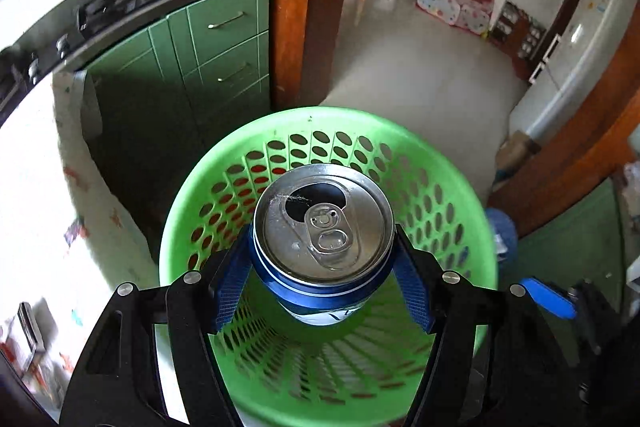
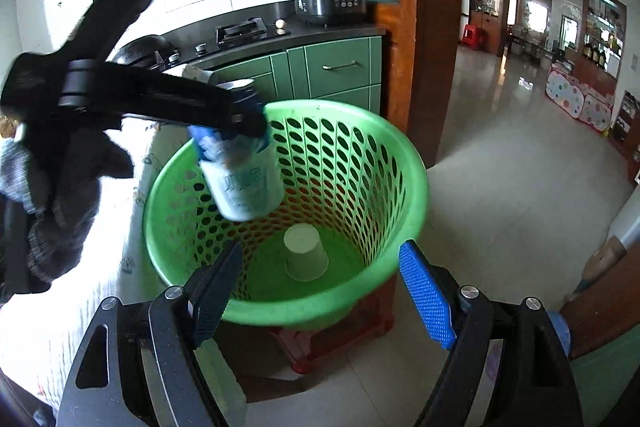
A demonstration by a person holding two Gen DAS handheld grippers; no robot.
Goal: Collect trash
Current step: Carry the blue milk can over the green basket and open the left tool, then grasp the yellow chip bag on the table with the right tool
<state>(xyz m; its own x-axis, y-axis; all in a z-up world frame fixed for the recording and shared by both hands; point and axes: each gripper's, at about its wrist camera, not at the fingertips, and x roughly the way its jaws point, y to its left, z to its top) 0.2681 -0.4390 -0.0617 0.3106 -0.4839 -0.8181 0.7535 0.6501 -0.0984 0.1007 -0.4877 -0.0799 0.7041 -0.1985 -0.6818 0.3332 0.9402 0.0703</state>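
green basket | left hand-held gripper pinching blue can above it | right hand-held gripper spread, empty | paper cup inside

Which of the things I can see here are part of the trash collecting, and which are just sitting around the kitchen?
Part of the job:
- can, clamped in the left gripper over the basket
- green basket
- paper cup, upside down in the basket
- right gripper, open and empty

Just sitting around:
- rice cooker
- stove
- green cabinets
- fridge
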